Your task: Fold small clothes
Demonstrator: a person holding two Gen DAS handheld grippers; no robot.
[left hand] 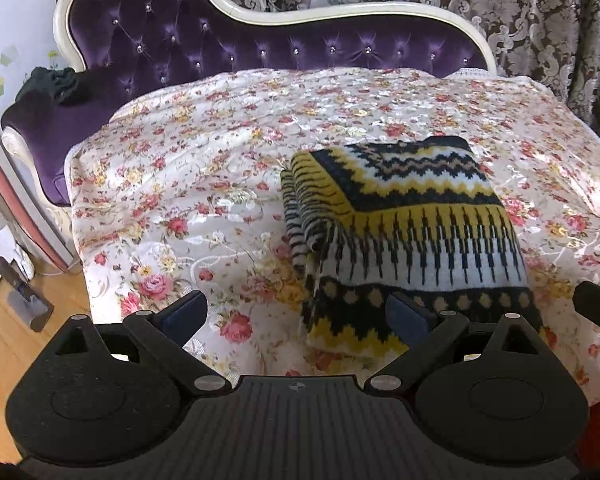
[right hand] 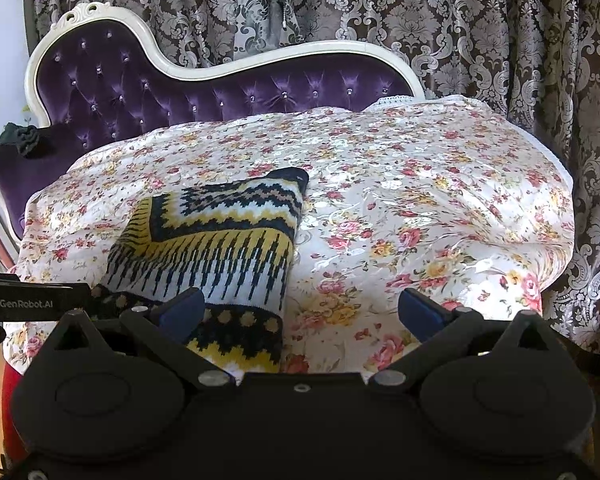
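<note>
A knitted garment (left hand: 404, 236) in black, yellow and white zigzag patterns lies folded into a rough rectangle on the floral bedspread (left hand: 188, 200). It also shows in the right wrist view (right hand: 216, 248), left of centre. My left gripper (left hand: 296, 316) is open and empty, hovering above the spread at the garment's near left edge. My right gripper (right hand: 300, 312) is open and empty, near the garment's near right corner. The other gripper's black body (right hand: 32, 300) pokes into the right wrist view at the left, and the right one's (left hand: 598, 308) into the left wrist view.
The spread covers a purple tufted chaise (left hand: 204, 48) with a cream frame. A dark cloth (left hand: 56, 80) lies on its left arm. Patterned curtains (right hand: 480, 32) hang behind. Wooden floor (left hand: 4, 344) and leaning objects lie to the left.
</note>
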